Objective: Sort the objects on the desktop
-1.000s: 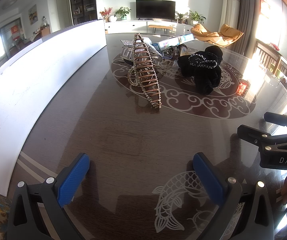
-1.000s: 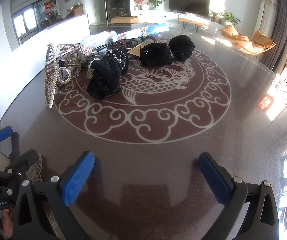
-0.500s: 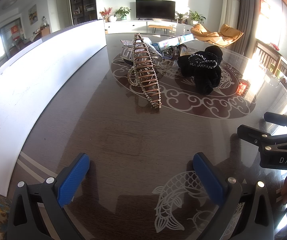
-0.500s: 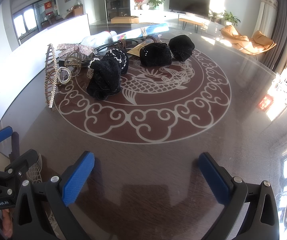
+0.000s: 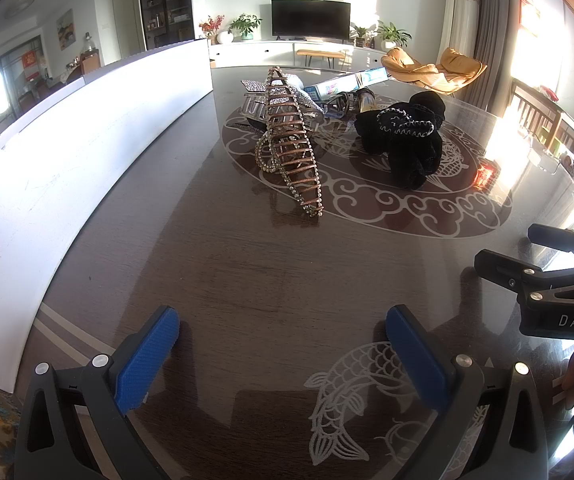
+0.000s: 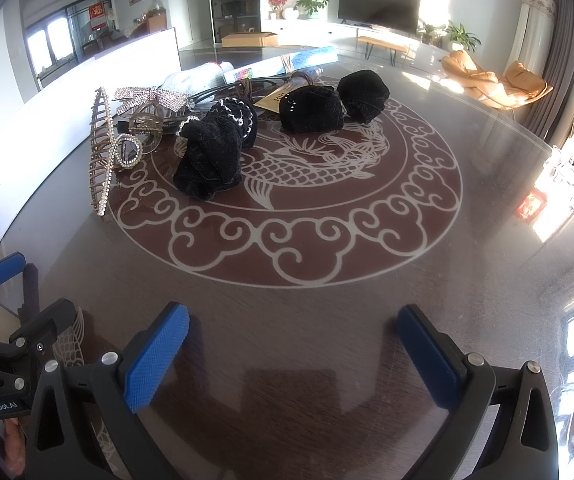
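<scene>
You are holding both the left hand-held gripper (image 5: 283, 354) and the right hand-held gripper (image 6: 293, 350) spread wide with nothing between their fingers, hovering low over the counter (image 6: 327, 300). The rhinestone hair claw (image 5: 293, 148) and black scrunchies (image 6: 215, 152) are sitting well ahead in a cluster on the counter's round dragon pattern.

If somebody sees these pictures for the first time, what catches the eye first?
Probably the copper-coloured rhinestone hair claw, standing tall at the left edge of the table's dragon medallion. Right of it lies a black scrunchie, others behind. Both tools, left and right, are open, empty.
</scene>
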Available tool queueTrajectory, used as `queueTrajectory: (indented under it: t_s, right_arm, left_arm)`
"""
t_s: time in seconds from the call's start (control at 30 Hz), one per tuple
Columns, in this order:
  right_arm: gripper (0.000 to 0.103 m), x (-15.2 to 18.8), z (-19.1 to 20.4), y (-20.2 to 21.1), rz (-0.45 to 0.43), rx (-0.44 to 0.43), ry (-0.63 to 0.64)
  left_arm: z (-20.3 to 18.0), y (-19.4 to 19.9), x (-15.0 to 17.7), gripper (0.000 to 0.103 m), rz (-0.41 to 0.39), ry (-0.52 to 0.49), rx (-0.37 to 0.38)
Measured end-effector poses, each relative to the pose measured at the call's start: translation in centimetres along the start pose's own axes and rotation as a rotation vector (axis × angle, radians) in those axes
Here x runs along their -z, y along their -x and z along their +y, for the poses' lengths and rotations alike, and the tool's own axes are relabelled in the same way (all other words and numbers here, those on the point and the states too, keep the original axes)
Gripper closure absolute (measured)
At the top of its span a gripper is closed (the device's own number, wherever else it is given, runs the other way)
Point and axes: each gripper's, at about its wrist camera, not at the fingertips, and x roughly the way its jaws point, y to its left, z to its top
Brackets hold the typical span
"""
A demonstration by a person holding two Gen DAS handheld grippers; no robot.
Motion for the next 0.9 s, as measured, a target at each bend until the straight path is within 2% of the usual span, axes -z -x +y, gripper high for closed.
queueTrajectory:
  t_s: [0.13,0.27,0.5,0.53,0.57,0.6,0.67,0.73,0.87,0.9]
  right_arm:
    - [0.000,0.0,0.0,0.0,0.000,0.000,0.000]
    - [0.000,0.0,0.0,0.0,0.000,0.000,0.000]
    - [0.000,0.0,0.0,0.1,0.000,-0.002,-0.001]
    - [0.000,-0.1,-0.1,0.1,-0.005,-0.014,-0.002]
    - [0.000,-0.5,0.0,0.0,-0.016,-0.060,0.005]
    - [0.000,-1.0,0.4,-0.1,-0.029,-0.095,0.023]
    - [0.000,-2.9,1.4,-0.5,-0.053,-0.093,0.050]
    - [0.000,-5.5,2.5,-1.8,-0.053,-0.138,0.049]
    - [0.002,-9.8,5.2,-5.7,-0.016,-0.108,0.121]
    - [0.016,-10.4,5.4,-6.4,-0.019,-0.121,0.128]
  left_arm:
    - [0.1,-0.1,-0.2,0.000,0.010,-0.012,0.013]
    - [0.5,-0.2,-0.6,0.000,0.053,-0.044,0.042]
    - [2.0,-0.4,-0.7,0.000,0.049,-0.006,0.012]
    - [2.1,-0.4,-0.7,0.000,0.047,-0.005,0.010]
    - [2.1,-0.4,-0.7,0.000,0.045,-0.005,0.009]
    - [2.1,-0.5,-0.7,0.000,0.043,-0.003,0.008]
    - [2.1,-0.5,-0.8,0.000,0.040,-0.003,0.007]
    - [2.1,-0.6,-0.8,0.000,0.042,-0.002,0.007]
    - [2.0,-0.6,-0.9,0.000,0.043,0.006,0.001]
    - [2.0,-0.6,-0.9,0.000,0.045,0.008,-0.002]
